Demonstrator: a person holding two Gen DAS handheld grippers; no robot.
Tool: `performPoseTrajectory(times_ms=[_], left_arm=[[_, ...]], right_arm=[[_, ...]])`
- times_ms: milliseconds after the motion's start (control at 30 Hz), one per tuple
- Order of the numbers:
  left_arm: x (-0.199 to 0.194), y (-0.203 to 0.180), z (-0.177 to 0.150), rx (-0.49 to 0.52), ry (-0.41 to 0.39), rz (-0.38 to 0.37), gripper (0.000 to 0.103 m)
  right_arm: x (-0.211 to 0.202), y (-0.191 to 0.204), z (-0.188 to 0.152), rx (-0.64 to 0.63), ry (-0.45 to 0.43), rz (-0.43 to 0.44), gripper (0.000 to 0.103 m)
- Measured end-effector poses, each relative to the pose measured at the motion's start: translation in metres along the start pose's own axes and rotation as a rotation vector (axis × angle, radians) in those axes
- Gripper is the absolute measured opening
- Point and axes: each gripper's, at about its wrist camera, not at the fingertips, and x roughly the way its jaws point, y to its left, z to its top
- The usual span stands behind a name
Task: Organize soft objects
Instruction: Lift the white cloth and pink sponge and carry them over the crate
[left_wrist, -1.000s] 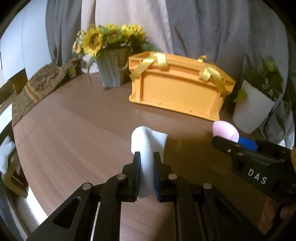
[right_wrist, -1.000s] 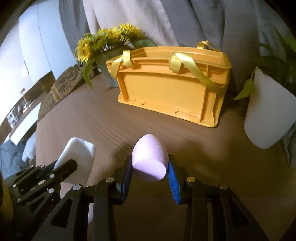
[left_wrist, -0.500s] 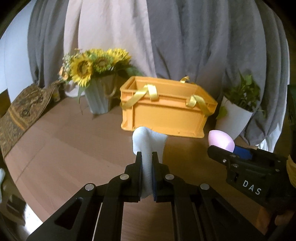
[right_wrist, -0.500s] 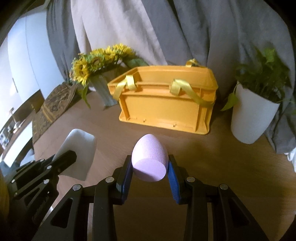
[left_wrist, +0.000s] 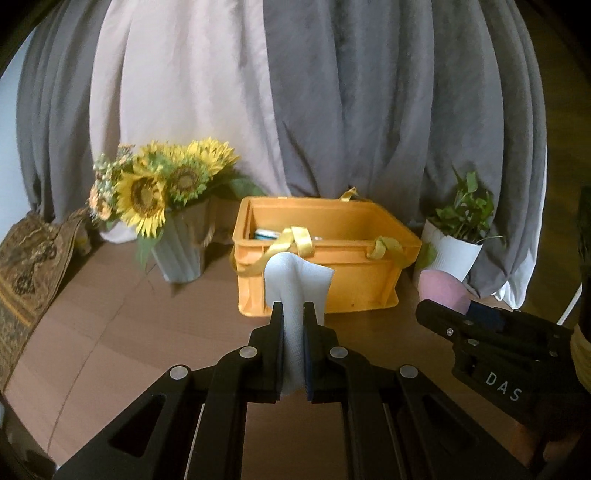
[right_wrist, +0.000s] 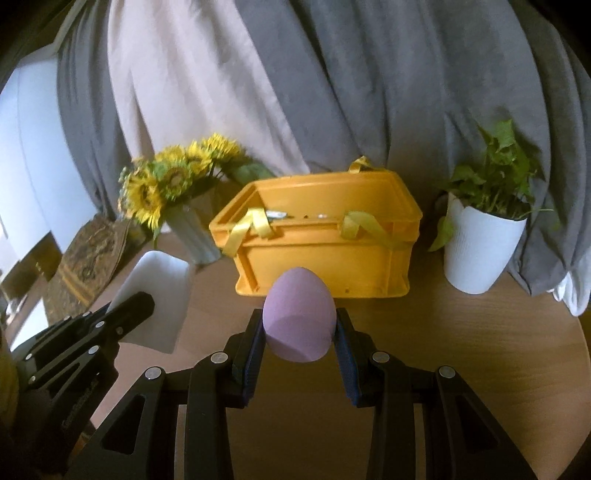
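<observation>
My left gripper (left_wrist: 293, 317) is shut on a white soft cloth (left_wrist: 297, 280), held up in the air in front of the orange crate (left_wrist: 351, 284). My right gripper (right_wrist: 299, 325) is shut on a pink egg-shaped sponge (right_wrist: 299, 314), also raised in front of the crate (right_wrist: 325, 258). The crate has yellow ribbon handles and some items show inside it. The sponge (left_wrist: 441, 290) and right gripper show at the right of the left wrist view. The cloth (right_wrist: 159, 295) and left gripper show at the left of the right wrist view.
A vase of sunflowers (left_wrist: 177, 221) stands left of the crate. A white pot with a green plant (right_wrist: 480, 243) stands to its right. Grey and pale curtains hang behind. A patterned mat (left_wrist: 26, 266) lies at the table's left. The brown table (left_wrist: 129, 332) is round.
Both grippers have risen and tilted up with their objects. The crate now appears lower in view, and its open top and inside show.
</observation>
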Motion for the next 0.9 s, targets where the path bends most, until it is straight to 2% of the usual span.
performPoseTrajectory(times_ms=[400,700,900], left_arm=[[0.005,0.010,0.033,0.054,-0.074,-0.065,0.010],[0.017,0.008,0.066,0.071,-0.155,-0.073,0.010],[0.036,0.007,0.086,0.066,-0.176,-0.081,0.010]], right_arm=[[-0.006,0.012,0.021,0.074,-0.097,-0.076,0.038],[-0.001,0.005,0.058,0.067,-0.166,-0.097,0.038],[0.010,-0.002,0.083,0.059,-0.200,-0.099,0.038]])
